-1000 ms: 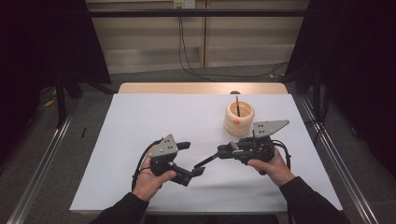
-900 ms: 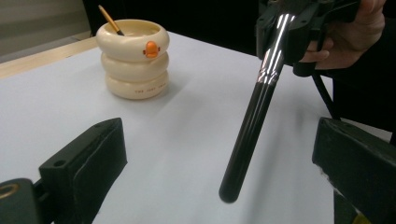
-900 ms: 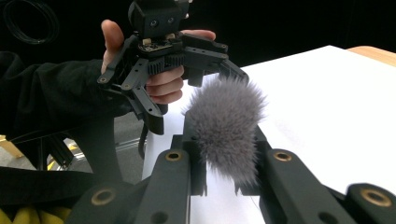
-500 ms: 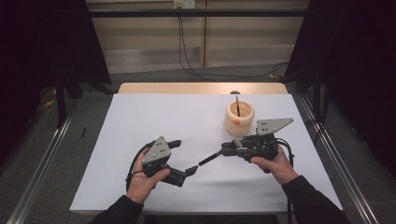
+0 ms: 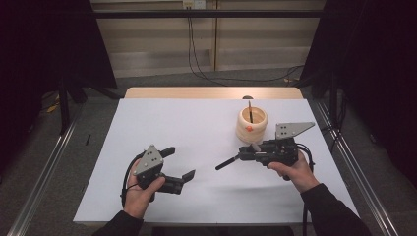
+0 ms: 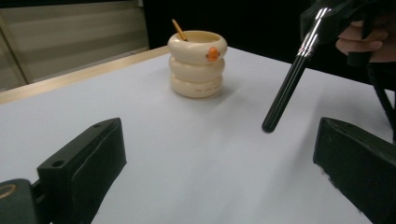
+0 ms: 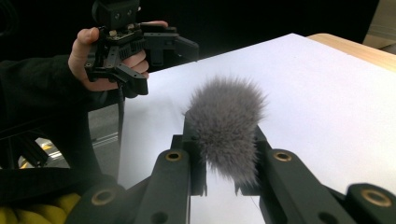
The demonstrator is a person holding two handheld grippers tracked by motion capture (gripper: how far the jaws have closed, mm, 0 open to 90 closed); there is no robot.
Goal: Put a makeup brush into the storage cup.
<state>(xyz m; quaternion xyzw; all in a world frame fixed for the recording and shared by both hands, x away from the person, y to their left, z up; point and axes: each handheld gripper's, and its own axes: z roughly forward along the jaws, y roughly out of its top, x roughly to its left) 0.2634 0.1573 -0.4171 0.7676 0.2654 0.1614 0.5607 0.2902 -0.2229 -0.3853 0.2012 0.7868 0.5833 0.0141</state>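
The right gripper (image 5: 248, 156) pinches a brush (image 7: 227, 122) by its fluffy end. The left gripper (image 5: 178, 163) is open wide, near the cup (image 5: 251, 124).

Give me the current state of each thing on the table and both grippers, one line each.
Right gripper: shut on the brush, held above the sheet.
Brush: clamped near its grey bristle head, black handle sticking out, tip off the table.
Left gripper: open, holding nothing, jaws wide apart.
Cream holder: upright on the white sheet, one thin stick standing inside.
White sheet: flat, covering the table.
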